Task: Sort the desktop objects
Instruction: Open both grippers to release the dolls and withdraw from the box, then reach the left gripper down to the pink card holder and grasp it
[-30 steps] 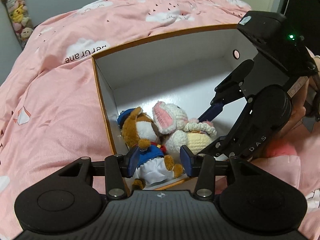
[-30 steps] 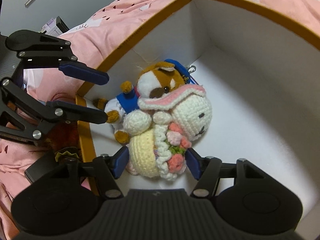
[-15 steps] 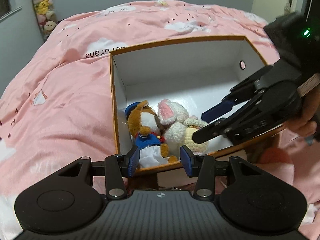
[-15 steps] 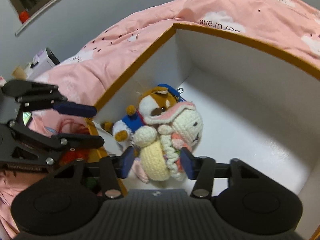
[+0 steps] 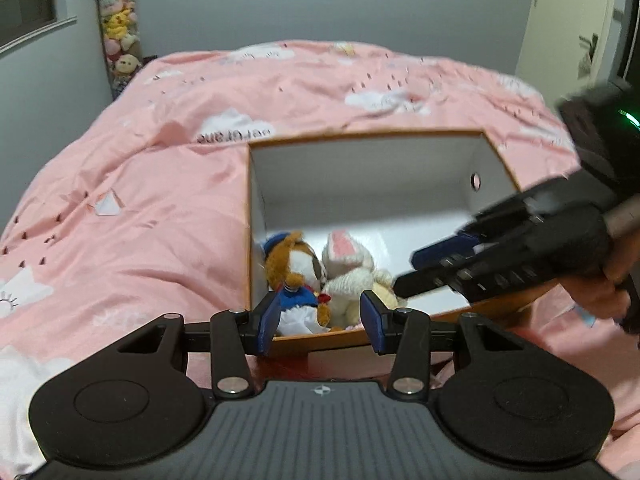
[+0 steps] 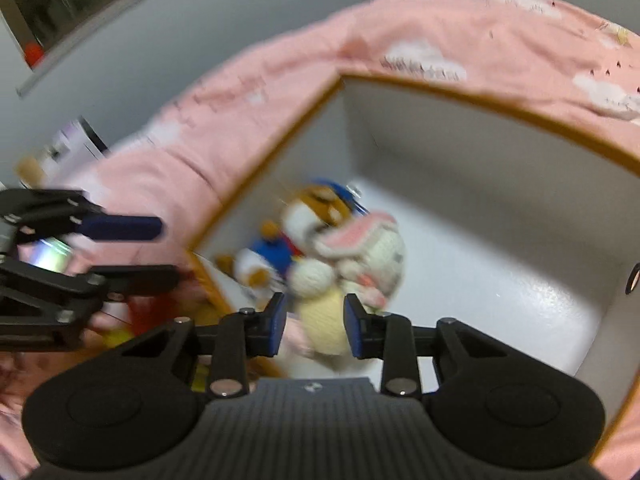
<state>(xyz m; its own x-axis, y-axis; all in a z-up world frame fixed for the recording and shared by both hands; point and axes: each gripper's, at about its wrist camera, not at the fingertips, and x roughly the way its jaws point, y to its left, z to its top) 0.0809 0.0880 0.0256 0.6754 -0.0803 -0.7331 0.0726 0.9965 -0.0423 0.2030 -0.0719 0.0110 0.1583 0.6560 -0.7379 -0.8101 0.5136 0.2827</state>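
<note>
The bed, under a pink quilt, carries the open box; its soft surface keeps the box seated. The box has white inner walls and an orange rim. Two toys lie together in its near corner: a brown plush dog in a blue sailor suit and, touching it, a crocheted white rabbit. My left gripper hangs above the near rim, jaws half open and empty. My right gripper has its jaws closing, nothing between them.

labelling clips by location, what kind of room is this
Most likely a bedroom: a pink cloud-print duvet covers a bed, a tall column of plush toys stands by the wall, and a box sits on the bedding.
</note>
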